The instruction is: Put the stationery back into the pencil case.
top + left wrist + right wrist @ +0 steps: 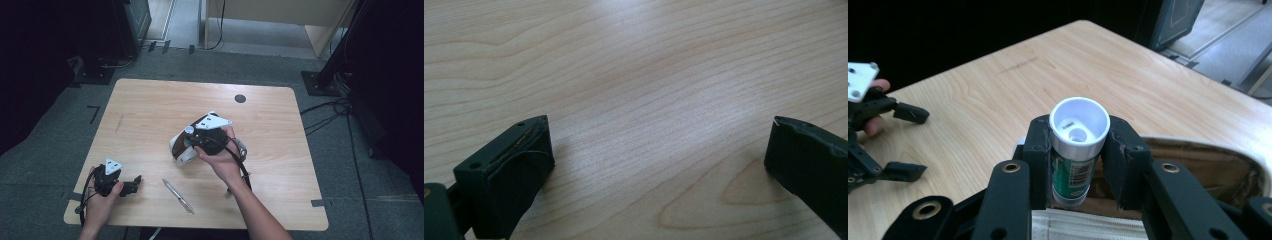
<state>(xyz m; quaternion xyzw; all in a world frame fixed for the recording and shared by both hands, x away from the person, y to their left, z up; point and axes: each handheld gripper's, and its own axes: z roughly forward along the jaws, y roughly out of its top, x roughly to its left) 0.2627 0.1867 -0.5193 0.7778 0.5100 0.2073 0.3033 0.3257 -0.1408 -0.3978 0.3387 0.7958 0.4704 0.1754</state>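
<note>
Gripping a green tube (1077,150) upright, cap up, right gripper (1079,155) jaws clamp it directly above the open pouch (1198,160); left gripper (659,165) rests wide open, empty, on the bench (150,110).

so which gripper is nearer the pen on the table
Left. The left gripper rests on the table just left of the pen, jaws open. The right gripper is farther back over an open pouch, jaws shut on a green tube.
</note>
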